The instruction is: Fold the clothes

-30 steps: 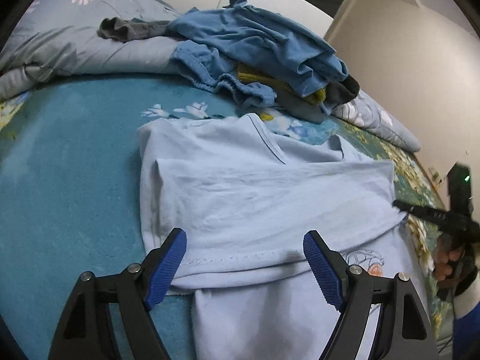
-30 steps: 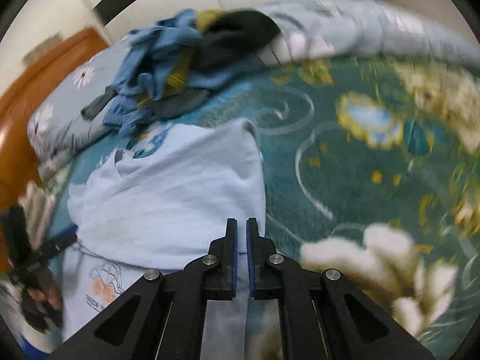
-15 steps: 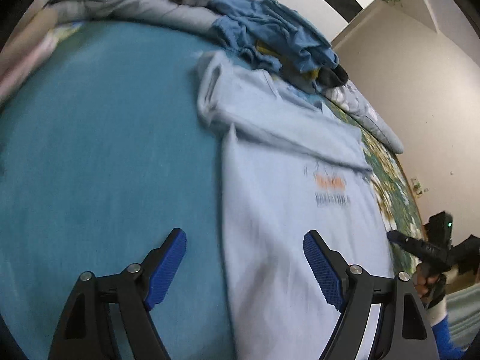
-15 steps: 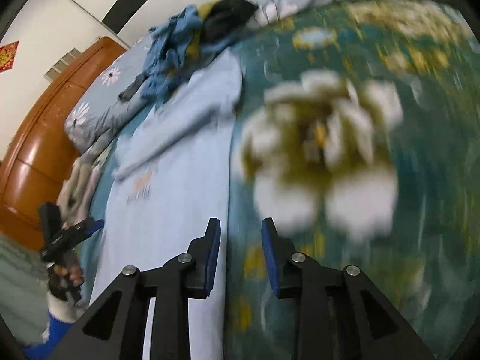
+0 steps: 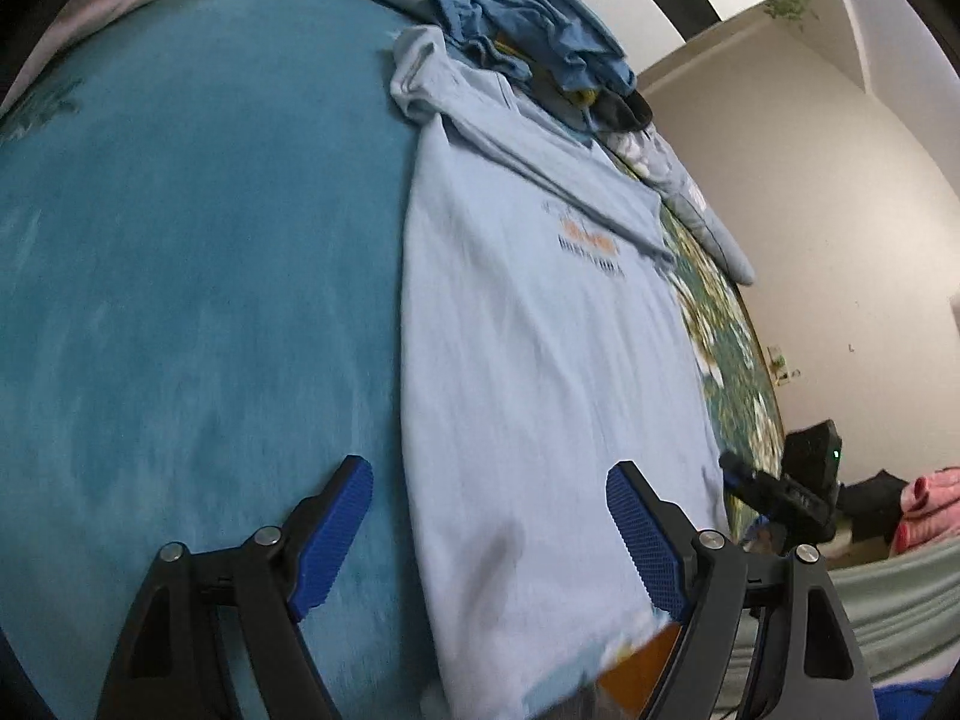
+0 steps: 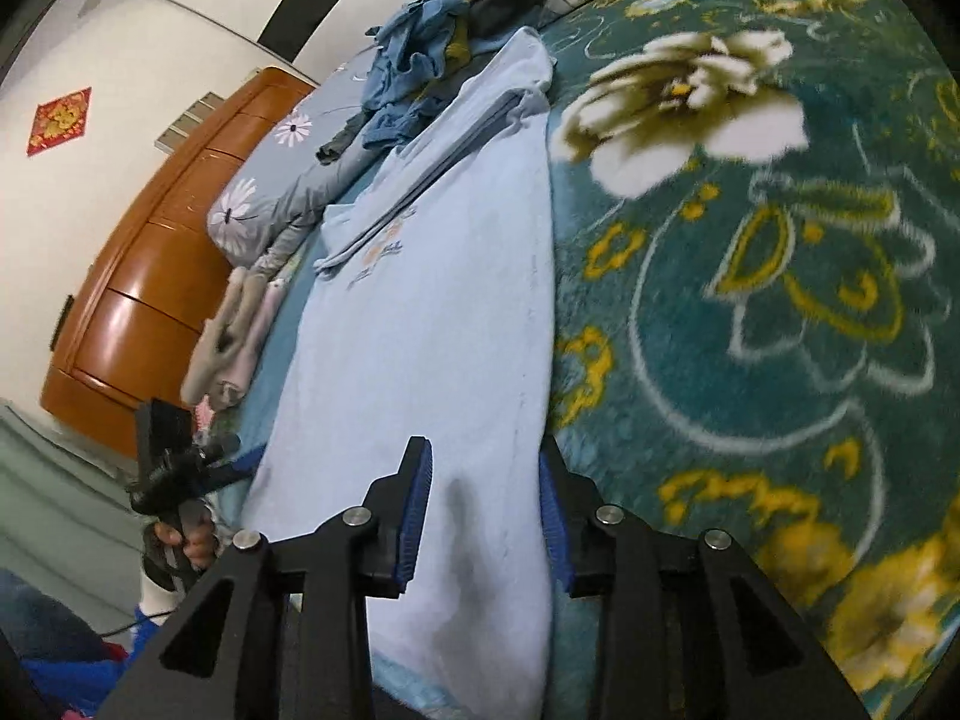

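Note:
A light blue T-shirt (image 5: 540, 348) lies lengthwise on the teal blanket (image 5: 180, 276), its sleeves folded across the top above an orange print. My left gripper (image 5: 489, 531) is open over the shirt's near left hem corner. My right gripper (image 6: 483, 510) is open over the near right hem edge of the same shirt (image 6: 432, 324). Neither holds anything. The right gripper also shows at the right edge of the left wrist view (image 5: 774, 489), and the left gripper at the left of the right wrist view (image 6: 180, 468).
A pile of blue, yellow and dark clothes (image 5: 534, 30) lies beyond the shirt's collar, against a grey flowered quilt (image 6: 282, 180). Folded pink clothes (image 6: 234, 336) sit by the wooden headboard (image 6: 150, 276). The blanket's flowered part (image 6: 750, 252) spreads to the right.
Both grippers have drawn back from the folded sleeves to the shirt's near hem. The right gripper, shut a second ago, has opened. The left stayed open.

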Demonstrator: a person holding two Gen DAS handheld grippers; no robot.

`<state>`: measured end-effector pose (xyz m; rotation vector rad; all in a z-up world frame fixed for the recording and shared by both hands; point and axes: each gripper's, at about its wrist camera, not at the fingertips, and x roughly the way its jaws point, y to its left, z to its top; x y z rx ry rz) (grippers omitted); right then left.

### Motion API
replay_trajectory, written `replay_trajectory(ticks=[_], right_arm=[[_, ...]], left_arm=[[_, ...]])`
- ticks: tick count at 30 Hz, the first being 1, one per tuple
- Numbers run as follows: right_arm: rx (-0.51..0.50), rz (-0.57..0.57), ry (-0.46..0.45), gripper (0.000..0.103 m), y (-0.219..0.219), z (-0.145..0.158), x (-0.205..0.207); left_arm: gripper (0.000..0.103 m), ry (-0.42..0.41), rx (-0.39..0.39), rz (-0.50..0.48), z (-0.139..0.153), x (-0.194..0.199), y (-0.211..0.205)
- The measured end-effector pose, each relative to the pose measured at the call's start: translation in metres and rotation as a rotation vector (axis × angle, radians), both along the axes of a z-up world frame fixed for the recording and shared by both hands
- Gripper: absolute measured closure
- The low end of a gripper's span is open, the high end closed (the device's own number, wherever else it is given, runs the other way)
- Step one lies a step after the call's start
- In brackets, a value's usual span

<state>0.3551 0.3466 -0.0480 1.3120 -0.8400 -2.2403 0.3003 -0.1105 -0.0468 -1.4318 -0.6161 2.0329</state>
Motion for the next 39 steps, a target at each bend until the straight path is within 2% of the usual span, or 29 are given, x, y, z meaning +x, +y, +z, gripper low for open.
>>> replay_trajectory(ticks=[4,8,10,12,16,17,18,20,22,24,26,30,35,39], right_arm=[[-0.026,0.007,0.013,0.067,-0.001,-0.001,0.019],[-0.096,0.003,0.005,0.067,-0.002,-0.007,0.035],[-0.094,0.012,0.012,0.067,-0.005,-0.006,0.039],[-0.094,0.013,0.014,0.068,-0.007,-0.005,0.041],[-0.129,0.020,-0.012,0.085,-0.007,-0.009,0.042],[-0.127,0.014,-0.019,0.086,-0.007,-0.011,0.043],[-0.125,0.008,-0.027,0.091,-0.006,-0.013,0.044],[-0.129,-0.007,-0.039,0.095,-0.004,-0.016,0.046],[-0.139,-0.022,-0.044,0.098,-0.001,-0.017,0.048],[-0.140,-0.017,-0.038,0.099,0.000,-0.014,0.051],[-0.182,-0.003,-0.018,0.099,0.001,-0.011,0.055],[-0.331,-0.020,0.067,0.100,0.018,0.004,0.050],[-0.424,-0.038,0.160,0.100,0.030,0.029,0.017],[-0.418,-0.051,0.220,0.100,0.035,0.053,-0.021]], left_arm=[[0.021,-0.016,0.034,-0.003,0.001,0.014,-0.003],[0.022,-0.039,0.057,-0.038,0.001,0.026,-0.002],[0.026,-0.039,0.063,-0.039,-0.001,0.034,-0.003],[0.033,-0.040,0.074,-0.035,-0.004,0.042,-0.005],[0.059,-0.061,0.111,0.004,-0.012,0.055,-0.018],[0.061,-0.062,0.116,0.012,-0.014,0.057,-0.021],[0.064,-0.064,0.124,0.021,-0.015,0.059,-0.023],[0.071,-0.063,0.110,0.036,-0.017,0.062,-0.025],[0.087,-0.058,0.086,0.048,-0.018,0.065,-0.026],[0.090,-0.057,0.100,0.059,-0.018,0.067,-0.027],[0.093,-0.055,0.146,0.075,-0.017,0.069,-0.031],[0.098,-0.020,0.282,0.123,-0.003,0.064,-0.044],[0.098,0.087,0.372,0.167,0.035,0.027,-0.054],[0.098,0.166,0.368,0.178,0.067,-0.025,-0.048]])
